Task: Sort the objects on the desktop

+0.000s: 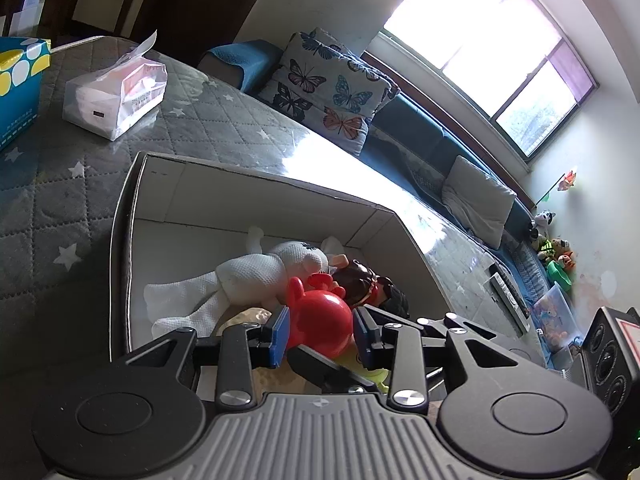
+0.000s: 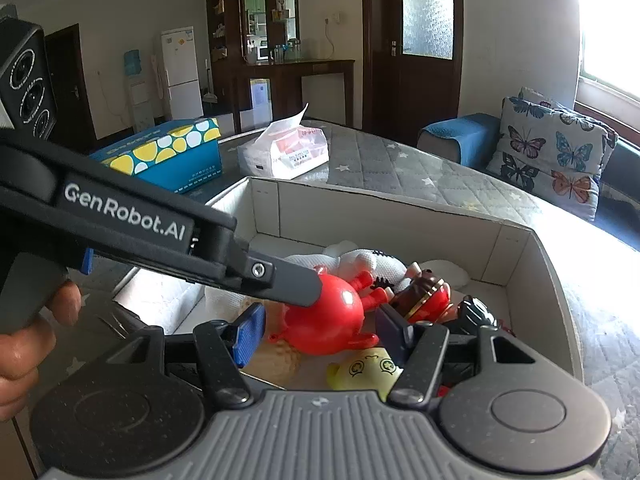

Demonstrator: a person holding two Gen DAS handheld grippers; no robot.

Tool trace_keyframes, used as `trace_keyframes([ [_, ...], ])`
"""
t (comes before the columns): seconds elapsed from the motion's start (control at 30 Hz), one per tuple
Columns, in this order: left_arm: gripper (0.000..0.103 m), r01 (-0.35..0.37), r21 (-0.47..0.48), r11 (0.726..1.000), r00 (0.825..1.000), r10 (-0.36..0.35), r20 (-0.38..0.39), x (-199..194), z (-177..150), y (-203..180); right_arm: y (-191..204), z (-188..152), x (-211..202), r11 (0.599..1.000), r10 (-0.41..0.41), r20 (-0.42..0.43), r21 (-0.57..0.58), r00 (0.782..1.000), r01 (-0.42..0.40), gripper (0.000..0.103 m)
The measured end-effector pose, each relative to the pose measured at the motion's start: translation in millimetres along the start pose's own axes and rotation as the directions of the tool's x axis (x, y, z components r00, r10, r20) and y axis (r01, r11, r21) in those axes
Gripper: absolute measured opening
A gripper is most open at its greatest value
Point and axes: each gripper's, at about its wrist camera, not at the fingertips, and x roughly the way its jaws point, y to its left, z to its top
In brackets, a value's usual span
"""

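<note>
Left gripper (image 1: 320,330): jaws spread wide, red pig toy (image 1: 320,322) flanked, contact unclear. Right gripper (image 2: 320,334): likewise parted, nothing held, above cardboard box (image 2: 552,264).

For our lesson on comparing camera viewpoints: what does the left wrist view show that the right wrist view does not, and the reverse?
Only the left wrist view shows the big window, the white cushion and the stuffed toys in the corner.

Only the right wrist view shows the fridge, the dark wooden shelving and the person's hand holding the left hand-held gripper.

Both show the cardboard box, the red toy, the white plush, the tissue pack, the blue dotted box and the butterfly pillow.
</note>
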Motion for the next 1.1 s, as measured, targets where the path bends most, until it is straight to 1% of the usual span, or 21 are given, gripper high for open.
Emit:
trace_keyframes([
  [0.1, 0.037, -0.005, 0.002, 1.0, 1.0, 0.005, 0.002, -2.6, -1.2, -1.0, 1.0, -0.1, -3.0, 1.0, -0.003, 0.005, 0.0, 1.0, 0.003, 0.064],
  [0.2, 0.037, -0.006, 0.006, 1.0, 1.0, 0.006, 0.008, -6.7, -1.9, -1.8, 1.6, -1.4, -7.5, 1.0, -0.009, 0.014, 0.001, 1.0, 0.009, 0.069],
  [0.3, 0.037, -0.012, 0.017, 1.0, 1.0, 0.012, 0.016, -11.8, -3.2, -4.0, 1.4, -2.8, -12.8, 1.0, -0.016, 0.023, 0.007, 1.0, 0.016, 0.071],
  [0.33, 0.037, -0.015, 0.02, 1.0, 1.0, 0.014, 0.019, -13.4, -4.0, -4.7, 1.1, -3.5, -14.9, 1.0, -0.018, 0.028, 0.01, 0.999, 0.018, 0.074],
  [0.43, 0.037, -0.018, 0.023, 1.0, 1.0, 0.017, 0.024, -18.6, -7.2, -5.5, 0.2, -5.8, -21.8, 1.0, -0.024, 0.04, 0.017, 0.999, 0.023, 0.075],
  [0.5, 0.037, -0.018, 0.023, 1.0, 0.999, 0.017, 0.03, -22.8, -9.4, -5.9, 0.7, -7.7, -27.1, 0.999, -0.026, 0.048, 0.02, 0.998, 0.025, 0.08],
  [0.63, 0.037, -0.027, 0.034, 0.999, 0.999, 0.025, 0.045, -32.4, -13.4, -8.4, 1.3, -11.7, -38.0, 0.999, -0.04, 0.068, 0.025, 0.997, 0.038, 0.081],
  [0.73, 0.037, -0.034, 0.045, 0.998, 0.998, 0.031, 0.059, -40.6, -17.1, -11.0, 1.4, -14.5, -44.6, 0.998, -0.048, 0.081, 0.036, 0.996, 0.045, 0.087],
  [0.97, 0.038, -0.046, 0.075, 0.996, 0.996, 0.04, 0.079, -55.1, -28.3, -17.2, 2.7, -22.3, -61.5, 0.997, -0.064, 0.11, 0.055, 0.992, 0.058, 0.093],
  [1.0, 0.038, -0.048, 0.079, 0.996, 0.996, 0.042, 0.083, -56.9, -30.2, -17.8, 3.4, -23.3, -64.5, 0.996, -0.069, 0.117, 0.056, 0.991, 0.062, 0.095],
  [1.03, 0.038, -0.054, 0.085, 0.995, 0.995, 0.046, 0.086, -58.8, -32.2, -18.7, 4.2, -24.6, -67.3, 0.996, -0.076, 0.124, 0.056, 0.989, 0.069, 0.1],
  [1.1, 0.038, -0.065, 0.097, 0.993, 0.994, 0.056, 0.091, -61.8, -35.8, -20.2, 5.8, -27.8, -73.3, 0.995, -0.091, 0.137, 0.055, 0.986, 0.084, 0.102],
])
